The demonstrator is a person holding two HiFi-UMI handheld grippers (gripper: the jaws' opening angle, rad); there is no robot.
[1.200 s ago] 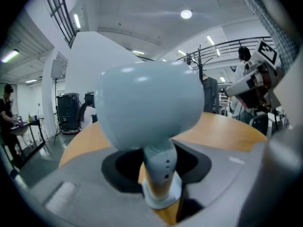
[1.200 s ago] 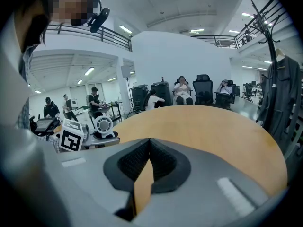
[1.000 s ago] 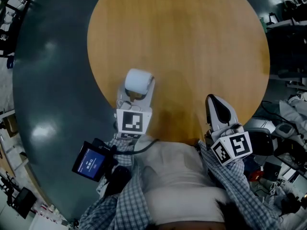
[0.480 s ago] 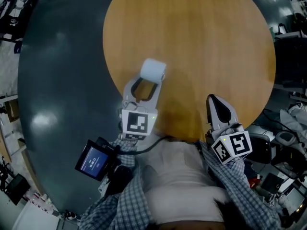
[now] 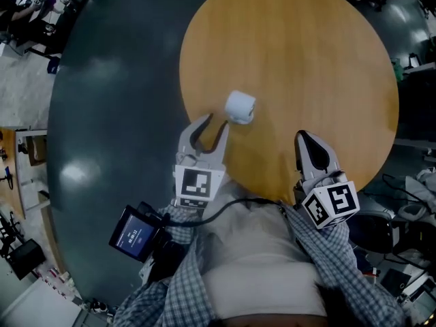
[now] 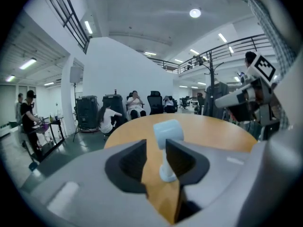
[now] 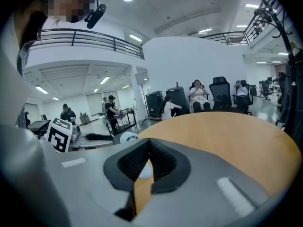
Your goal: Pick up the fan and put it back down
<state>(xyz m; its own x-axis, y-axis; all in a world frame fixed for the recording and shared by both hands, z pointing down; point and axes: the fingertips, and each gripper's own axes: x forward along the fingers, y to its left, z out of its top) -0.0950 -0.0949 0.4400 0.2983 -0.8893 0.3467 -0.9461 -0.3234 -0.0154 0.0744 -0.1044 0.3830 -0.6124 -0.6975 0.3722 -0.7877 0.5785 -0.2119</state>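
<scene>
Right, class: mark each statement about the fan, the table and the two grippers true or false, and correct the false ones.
1. The fan stands upright on the round wooden table. True.
2. The left gripper holds the fan. False: its jaws have just been closing but stand apart with nothing between them; the fan stands just past their tips.
3. The right gripper has its jaws together. True.
4. The fan is nearer the right gripper. False: it is nearer the left.

The bench (image 5: 306,60) has a smooth wood-look top with a soft sheen. The fan (image 5: 240,107) is pale, smooth plastic (matt, it seems). The dark floor (image 5: 102,114) is glossy. The shirt (image 5: 174,295) is checked cloth.
</scene>
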